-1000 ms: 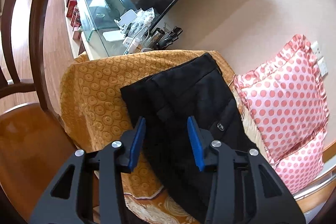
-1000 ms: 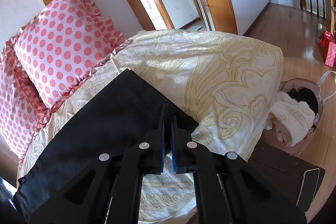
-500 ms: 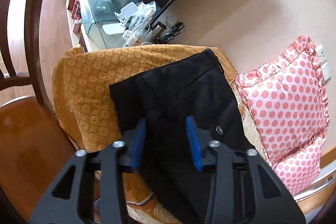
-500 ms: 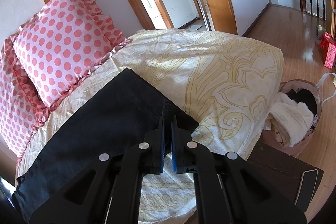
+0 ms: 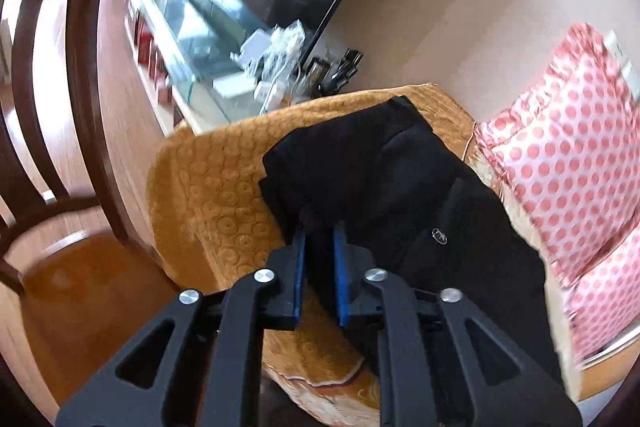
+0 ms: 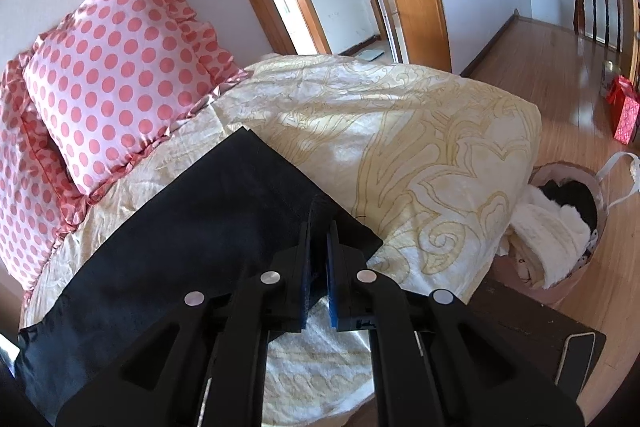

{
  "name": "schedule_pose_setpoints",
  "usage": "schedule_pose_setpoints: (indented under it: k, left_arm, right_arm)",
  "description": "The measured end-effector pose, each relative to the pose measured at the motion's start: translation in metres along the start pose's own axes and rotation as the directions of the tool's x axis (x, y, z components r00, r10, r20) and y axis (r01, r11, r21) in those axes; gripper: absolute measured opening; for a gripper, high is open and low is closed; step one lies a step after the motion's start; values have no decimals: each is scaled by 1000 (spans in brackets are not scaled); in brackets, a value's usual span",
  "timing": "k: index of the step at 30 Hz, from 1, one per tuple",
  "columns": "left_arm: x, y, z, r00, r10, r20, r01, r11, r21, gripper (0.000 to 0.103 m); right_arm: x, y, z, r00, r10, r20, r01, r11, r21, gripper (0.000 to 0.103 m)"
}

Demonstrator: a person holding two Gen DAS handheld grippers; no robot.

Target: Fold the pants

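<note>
Black pants [image 5: 400, 187] lie across a bed, waist end on an orange patterned cover [image 5: 212, 195]. My left gripper [image 5: 319, 239] is shut on the near waist edge of the pants, with a fold of black cloth between its blue pads. In the right wrist view the leg end of the pants [image 6: 208, 227] lies flat on a cream patterned quilt [image 6: 420, 147]. My right gripper [image 6: 318, 227] is shut on the near hem corner, which is lifted a little.
Pink polka-dot pillows [image 5: 572, 155] [image 6: 116, 75] lean on the wall behind the pants. A wooden chair [image 5: 60, 147] stands left of the bed. A glass TV stand [image 5: 200, 39] with clutter is beyond. A laundry basket [image 6: 560, 227] sits on the floor at right.
My left gripper moved forward onto the waist edge and closed on it, bunching the cloth. My right gripper stayed shut on the hem corner and hardly moved.
</note>
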State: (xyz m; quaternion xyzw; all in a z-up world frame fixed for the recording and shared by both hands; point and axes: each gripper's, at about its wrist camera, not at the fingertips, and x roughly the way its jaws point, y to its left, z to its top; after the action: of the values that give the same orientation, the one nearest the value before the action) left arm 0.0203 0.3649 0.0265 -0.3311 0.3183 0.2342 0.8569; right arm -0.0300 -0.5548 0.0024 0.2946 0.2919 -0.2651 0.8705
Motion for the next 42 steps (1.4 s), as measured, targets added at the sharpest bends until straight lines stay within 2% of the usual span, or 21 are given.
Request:
schedule_pose_setpoints:
  k: [2,3,4,5,6,9,13,14,16,17,20,25,31,32,33,37,40,42]
  left_arm:
    - [-10,-2,0,999,18,46,-19,1000,14,30]
    - [-18,-3,-1,995,39,88,-41,999,26,32]
    - [-24,-6,-2,992,51,116,-56,998,43,32]
    - [-32,-10,-2,987,60,147,-71,995,70,32]
    - [-39,-15,-3,984,60,169,-77,992,98,32]
    - [-53,-33,-8,979,28,202,-65,982,179,34]
    - [-55,-57,-18,983,-26,182,-22,965,260,41]
    - [-54,-62,-20,984,-35,173,-15,961,277,42]
    - [-50,-70,-24,986,-41,160,-9,954,298,43]
    - [-48,-73,-27,988,-44,151,-5,952,306,44]
    - [-42,-77,-34,990,-48,130,5,948,317,46]
    - [-33,-79,-40,994,-44,101,8,943,332,48]
    - [-26,-77,-47,996,-40,78,11,942,336,54]
    - [-25,-76,-48,996,-40,73,13,941,337,55]
    - [-24,-76,-49,997,-39,71,12,941,338,55]
    - [-20,-74,-52,998,-33,62,10,939,345,59]
    - [-16,-72,-54,998,-35,51,14,937,350,63]
    - [-14,-72,-56,998,-32,47,13,935,355,64]
  right_arm:
    - [-9,-7,2,1000,26,15,-26,999,34,14]
    - [-14,-10,3,999,24,32,-25,999,43,25]
    - [-17,-12,4,999,12,44,-14,999,46,46]
    - [-21,-16,6,998,-6,58,3,999,50,54]
    - [-22,-19,8,998,-15,64,11,998,54,56]
    - [-18,-28,12,999,-15,52,11,996,85,56]
    - [-2,-28,10,1000,18,-1,-17,994,103,55]
    - [-2,-22,8,1000,-4,9,4,998,70,55]
    - [-4,-15,3,1000,21,2,-21,998,54,48]
    - [-4,-11,-1,999,52,-10,-51,997,60,47]
    - [-8,-3,-10,995,93,-18,-92,994,65,39]
    - [-10,-3,-17,987,160,-18,-156,980,120,34]
    - [-6,-2,-14,993,117,20,-118,983,139,32]
    - [-5,4,-15,995,94,25,-96,990,105,29]
    - [-4,7,-15,995,90,29,-92,992,91,22]
    - [-4,9,-15,991,126,42,-130,987,98,13]
    - [-13,16,-11,983,169,74,-175,981,84,11]
    - [-24,30,-6,970,225,97,-231,972,53,11]
